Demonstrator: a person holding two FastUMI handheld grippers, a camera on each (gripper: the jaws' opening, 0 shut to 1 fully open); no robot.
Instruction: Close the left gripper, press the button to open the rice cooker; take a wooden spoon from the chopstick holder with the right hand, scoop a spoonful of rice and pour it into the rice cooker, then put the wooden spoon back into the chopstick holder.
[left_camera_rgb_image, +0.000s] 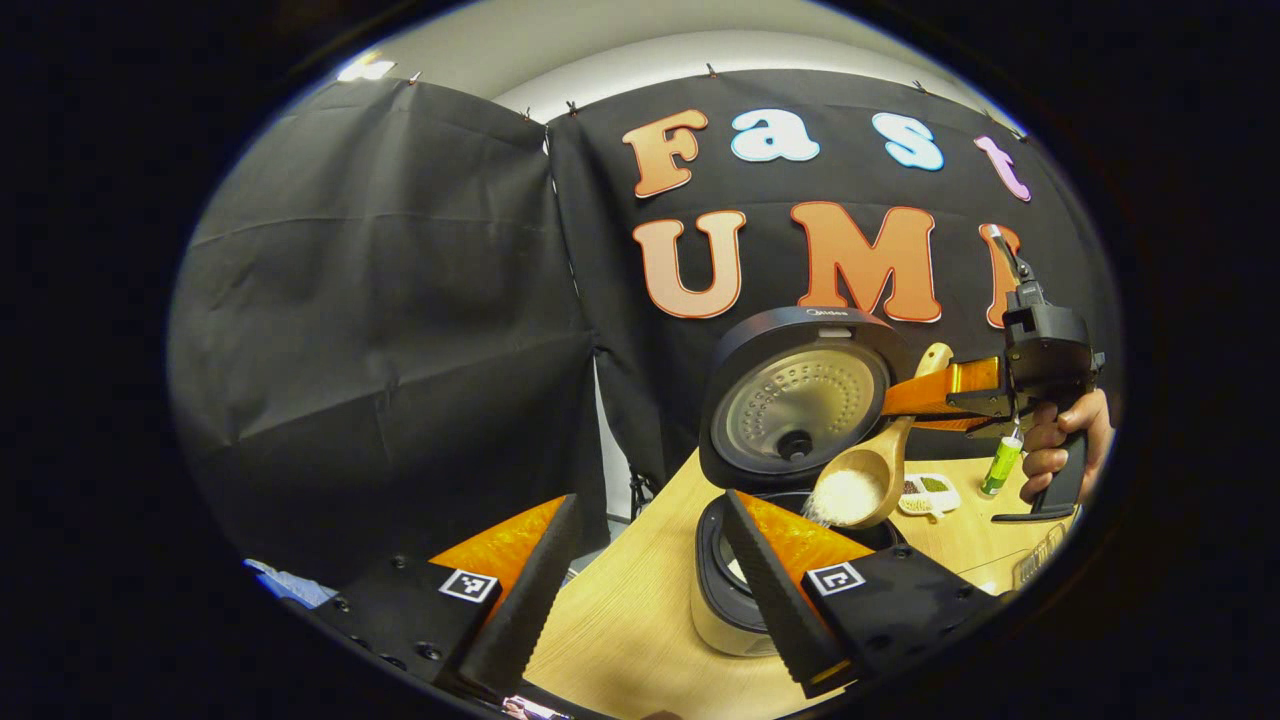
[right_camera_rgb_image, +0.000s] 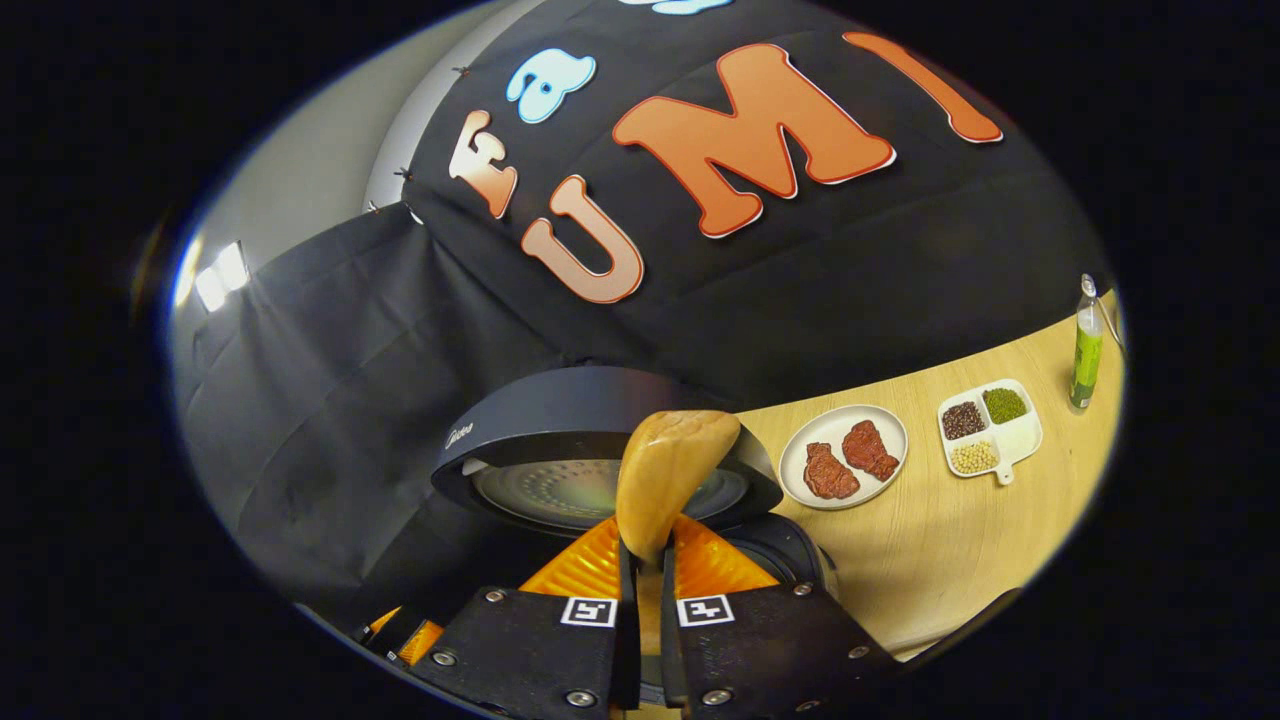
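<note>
Rice (left_camera_rgb_image: 845, 495) is carried in the wooden spoon (left_camera_rgb_image: 868, 478), clamped by the right gripper (right_camera_rgb_image: 648, 575) above the open rice cooker (left_camera_rgb_image: 735, 585), and should be tipped slowly over its pot; left gripper (left_camera_rgb_image: 650, 570) fingers are held apart

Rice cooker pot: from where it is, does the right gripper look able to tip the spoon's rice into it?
Probably yes. The rice cooker lid stands open, and the right gripper holds the wooden spoon tilted just above the pot opening, rice already at its lip, with nothing between them.
</note>
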